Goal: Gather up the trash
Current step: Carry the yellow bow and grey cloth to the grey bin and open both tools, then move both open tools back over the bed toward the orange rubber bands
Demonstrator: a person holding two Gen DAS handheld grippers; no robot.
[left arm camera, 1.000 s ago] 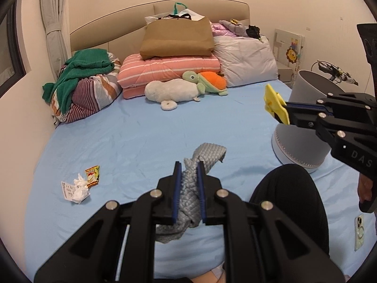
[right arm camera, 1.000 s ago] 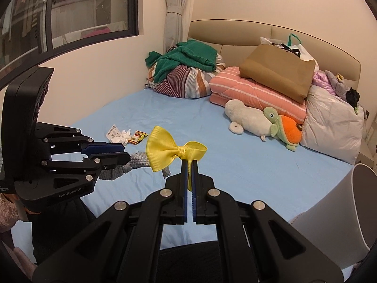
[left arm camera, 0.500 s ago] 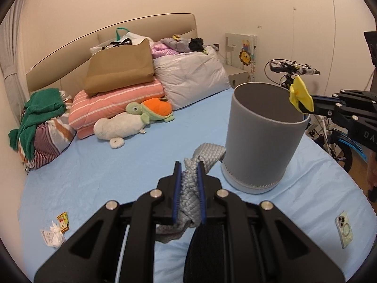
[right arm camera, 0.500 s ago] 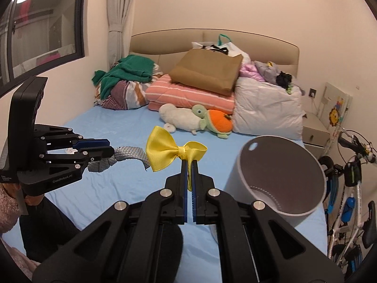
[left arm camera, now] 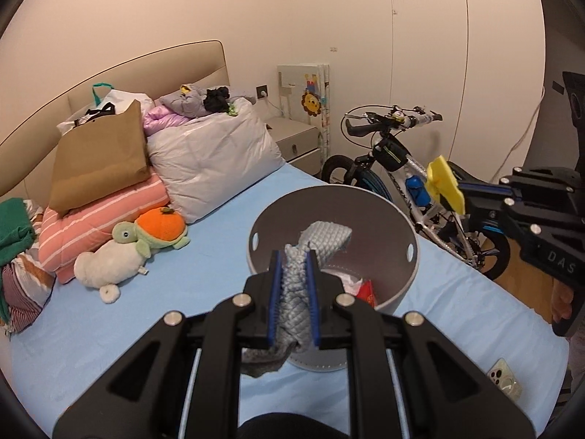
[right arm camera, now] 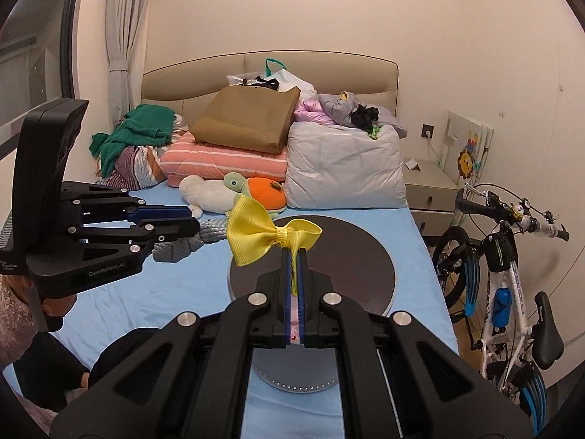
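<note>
Grippers: two black two-finger units with blue pads, both loaded. Left gripper (left arm camera: 294,256) was clamped on one crumpled grey knitted cloth (left arm camera: 298,285), its upper end poking out over the mouth of the bin. Right gripper (right arm camera: 295,256) had its jaws pressed together on the tail of one yellow ribbon bow (right arm camera: 265,236); the bow's two loops stood above the fingertips.

One round grey plastic waste bin (left arm camera: 407,230) stood upright on the light-blue bedsheet (left arm camera: 109,329), two handle slots in its wall. Inside it, some white and red scraps (left arm camera: 360,285) at the bottom; count unclear. From the left wrist view the cloth hung over the bin's near rim. From the right wrist view the bow sat in front of the bin's dark opening, and the left gripper with the cloth was just left of it, at about the same height.

On the bed: one brown paper bag (right arm camera: 248,120) on one pink striped folded quilt (right arm camera: 226,162), one white pillow (right arm camera: 343,168), two plush toys touching each other — one white seal (right arm camera: 204,192), one green turtle with orange shell (right arm camera: 261,192) — and one pile of green and striped clothes (right arm camera: 135,146). One phone (left arm camera: 504,384) lay on the sheet near the bed's edge. One white-framed bicycle (right arm camera: 508,278) stood beside the bed, one bedside cabinet (right arm camera: 429,183) behind it.
</note>
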